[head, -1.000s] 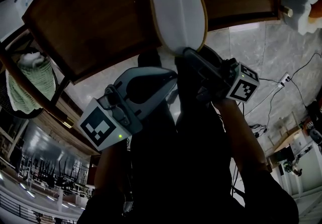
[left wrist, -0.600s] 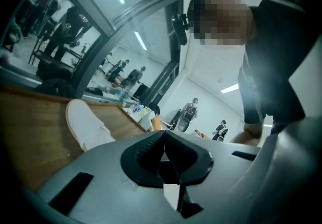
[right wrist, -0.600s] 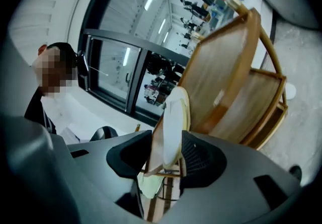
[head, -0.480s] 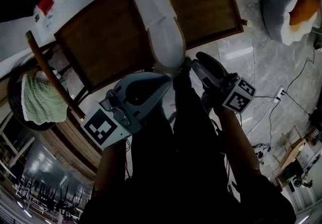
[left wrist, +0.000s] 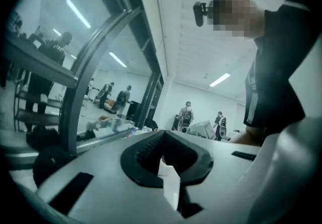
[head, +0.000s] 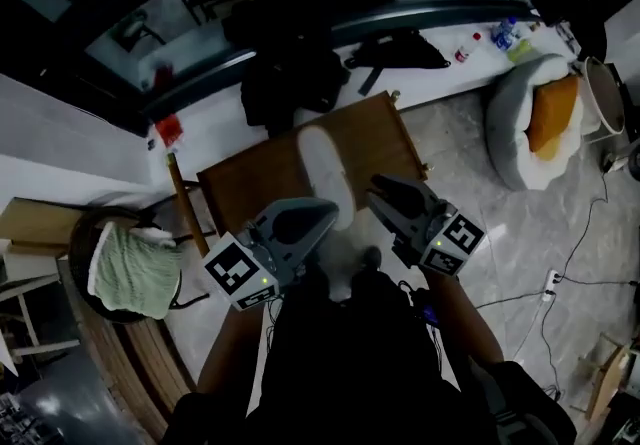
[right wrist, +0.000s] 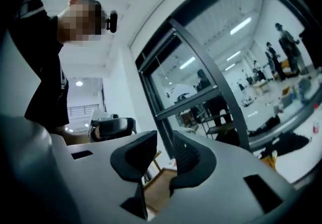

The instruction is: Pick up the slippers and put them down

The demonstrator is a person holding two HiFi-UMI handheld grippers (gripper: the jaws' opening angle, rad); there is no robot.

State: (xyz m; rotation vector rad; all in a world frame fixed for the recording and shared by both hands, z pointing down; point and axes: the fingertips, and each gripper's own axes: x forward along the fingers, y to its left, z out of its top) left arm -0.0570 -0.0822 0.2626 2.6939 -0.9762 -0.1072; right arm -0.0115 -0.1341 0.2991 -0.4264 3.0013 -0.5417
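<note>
Right gripper view shows the right gripper (right wrist: pixel 162 162) with its jaws partly apart and closing on nothing, with only the brown wooden chair seat (right wrist: pixel 156 190) visible through the gap. The left gripper (left wrist: pixel 168 170) has its jaws a narrow slit apart, gripping nothing. The white fabric slipper (head: pixel 322 168) lies on that seat.

Place: lab or workshop hall with a staged room corner. Evidence: wooden desk (head: pixel 250 195); behind it, a glass partition (right wrist: pixel 226 67), people (left wrist: pixel 187 115) and strip lights (left wrist: pixel 220 79) beyond; right of it, beanbag (head: pixel 515 128), marble floor (head: pixel 500 228), trailing cables (head: pixel 572 279).
</note>
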